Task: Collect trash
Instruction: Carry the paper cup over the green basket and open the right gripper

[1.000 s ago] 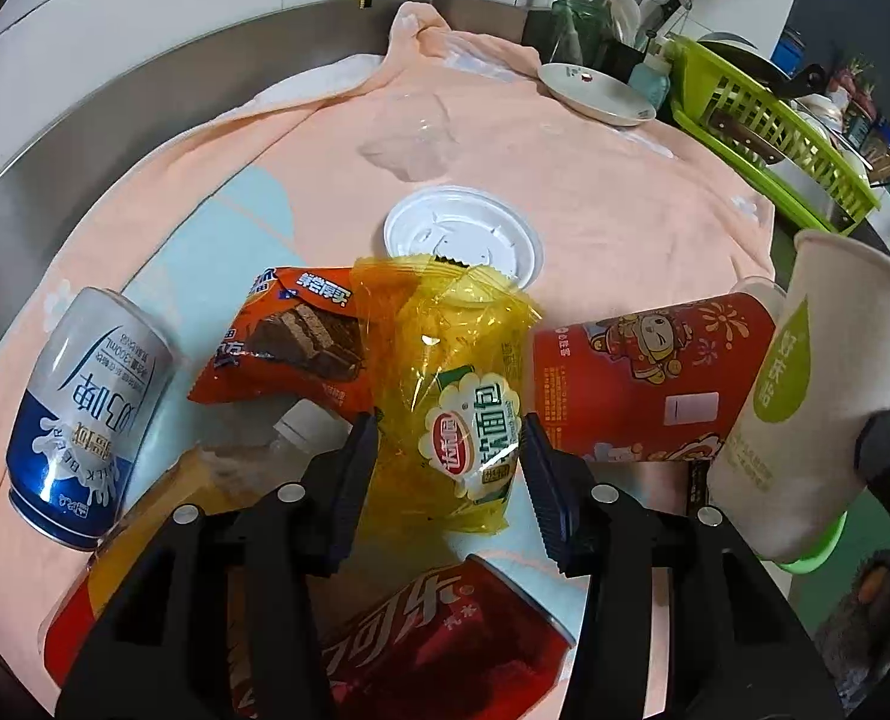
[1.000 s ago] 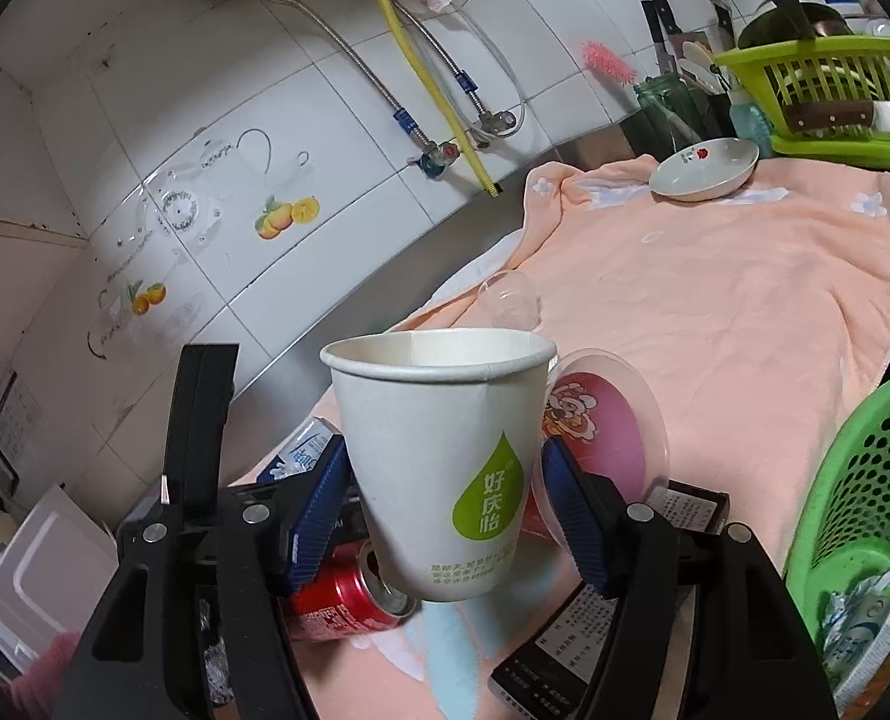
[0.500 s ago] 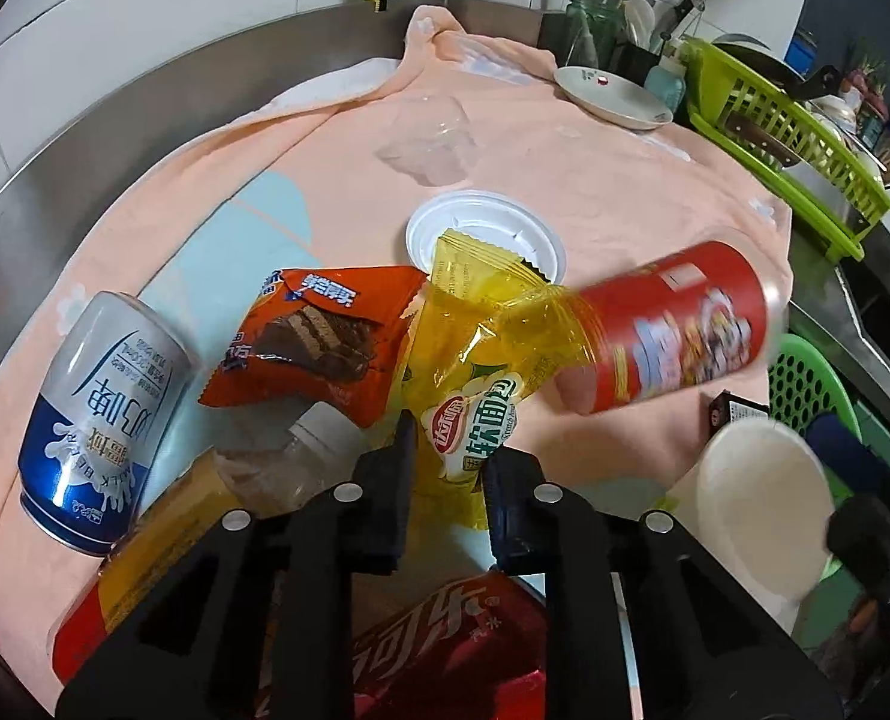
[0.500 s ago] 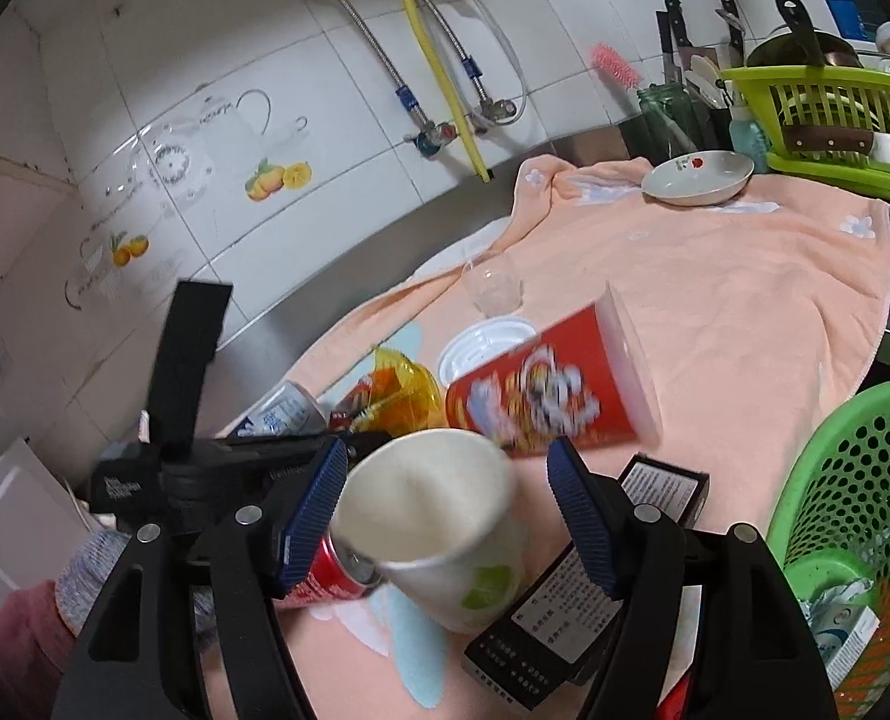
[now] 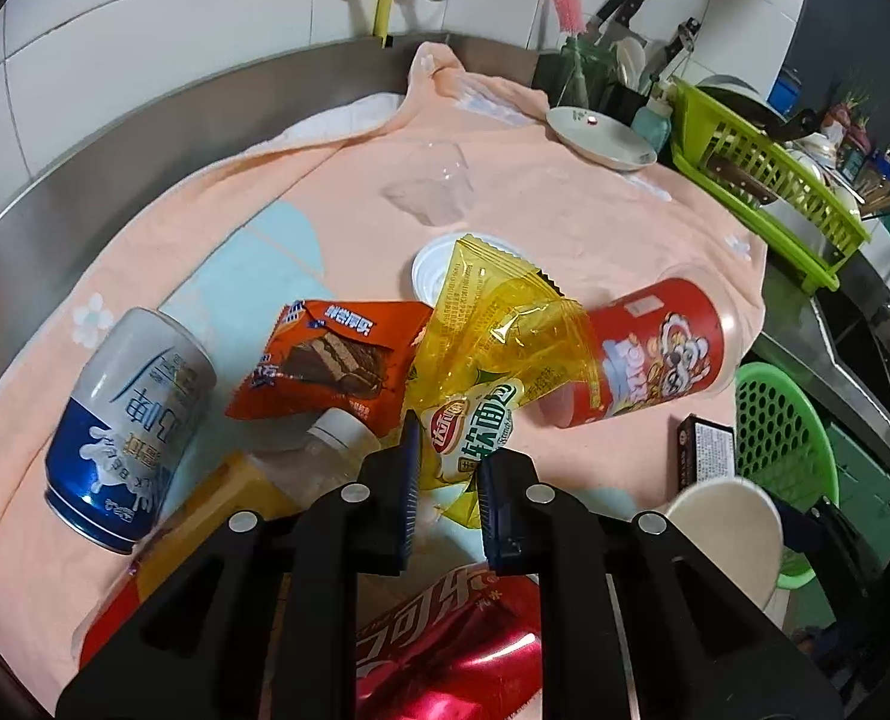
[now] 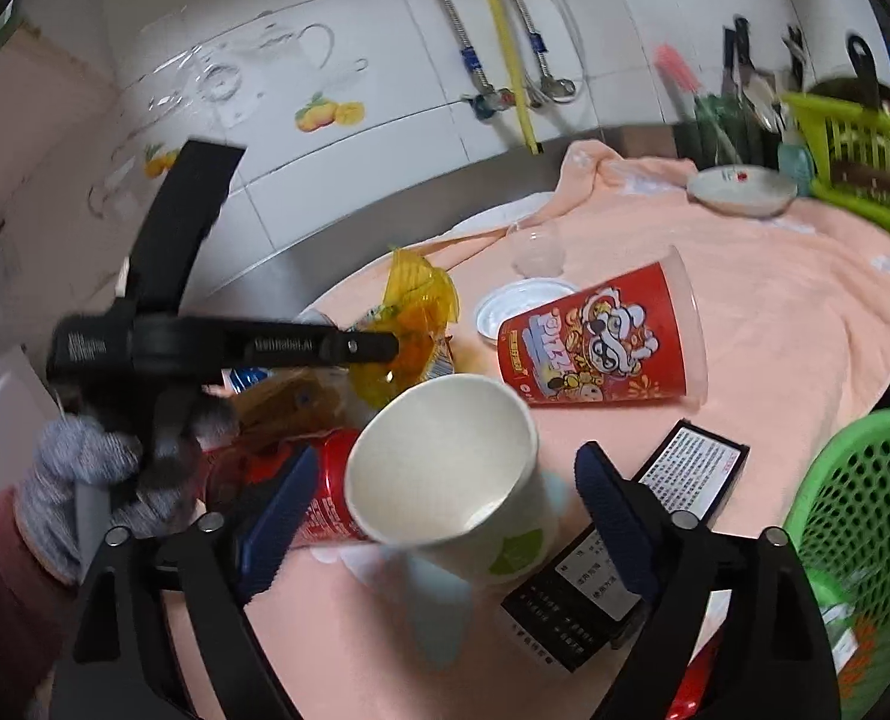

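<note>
My left gripper [image 5: 448, 474] is shut on the yellow snack wrapper [image 5: 493, 360] and holds it lifted above the pink towel [image 5: 565, 204]. My right gripper [image 6: 439, 510] is open; the white paper cup [image 6: 445, 474] lies tilted between its fingers [image 6: 610, 516], not pinched. The cup also shows in the left wrist view [image 5: 724, 531]. A red printed cup [image 6: 601, 339] lies on its side on the towel. The green trash basket [image 6: 865, 516] is at the right edge. The left gripper with the wrapper [image 6: 412, 300] shows in the right wrist view.
On the towel lie a blue-white can [image 5: 127, 432], an orange wafer packet [image 5: 331, 360], a plastic bottle [image 5: 301, 468], a red cola can [image 5: 445, 648], a white lid [image 5: 430, 267], a clear cup [image 5: 433, 192] and a black box [image 6: 625, 534]. A dish [image 5: 601, 138] and green rack [image 5: 763, 174] stand behind.
My left gripper closed on the yellow wrapper and lifted it. My right gripper opened and let go of the paper cup, which tipped over; the red cup tilted and rolled.
</note>
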`<state>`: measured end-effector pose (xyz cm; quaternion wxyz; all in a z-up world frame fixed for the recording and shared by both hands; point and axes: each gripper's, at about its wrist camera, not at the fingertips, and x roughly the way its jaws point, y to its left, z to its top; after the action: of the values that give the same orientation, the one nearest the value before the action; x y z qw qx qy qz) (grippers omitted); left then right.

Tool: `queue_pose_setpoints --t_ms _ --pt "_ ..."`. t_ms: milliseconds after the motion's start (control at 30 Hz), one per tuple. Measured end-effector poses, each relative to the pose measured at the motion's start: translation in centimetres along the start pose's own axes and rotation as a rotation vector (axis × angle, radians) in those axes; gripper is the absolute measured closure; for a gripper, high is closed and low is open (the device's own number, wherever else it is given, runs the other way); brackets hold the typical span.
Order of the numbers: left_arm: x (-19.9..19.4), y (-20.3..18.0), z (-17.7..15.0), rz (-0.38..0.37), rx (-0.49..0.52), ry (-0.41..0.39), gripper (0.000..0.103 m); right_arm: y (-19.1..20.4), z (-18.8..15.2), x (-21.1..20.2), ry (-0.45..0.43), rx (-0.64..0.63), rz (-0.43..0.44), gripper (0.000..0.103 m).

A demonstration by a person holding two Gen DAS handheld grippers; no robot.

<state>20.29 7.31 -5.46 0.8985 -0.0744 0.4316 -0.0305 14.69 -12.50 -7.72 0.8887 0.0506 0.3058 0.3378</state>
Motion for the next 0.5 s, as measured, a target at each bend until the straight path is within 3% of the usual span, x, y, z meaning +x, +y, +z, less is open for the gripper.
queue_pose_setpoints --t_ms 67,233,500 --pt "-0.6 0.1 0.1 -0.012 -0.008 -0.012 0.087 0.2 -0.2 0.3 0.010 -0.034 -0.025 0.019" --pt "-1.8 0.3 0.0 -0.021 -0.011 -0.033 0.087 0.8 -0.3 1.1 0.023 -0.084 -0.053 0.034" --pt "-4.2 0.5 0.1 -0.036 -0.017 -0.076 0.087 1.4 0.1 0.1 -0.038 -0.071 -0.053 0.038"
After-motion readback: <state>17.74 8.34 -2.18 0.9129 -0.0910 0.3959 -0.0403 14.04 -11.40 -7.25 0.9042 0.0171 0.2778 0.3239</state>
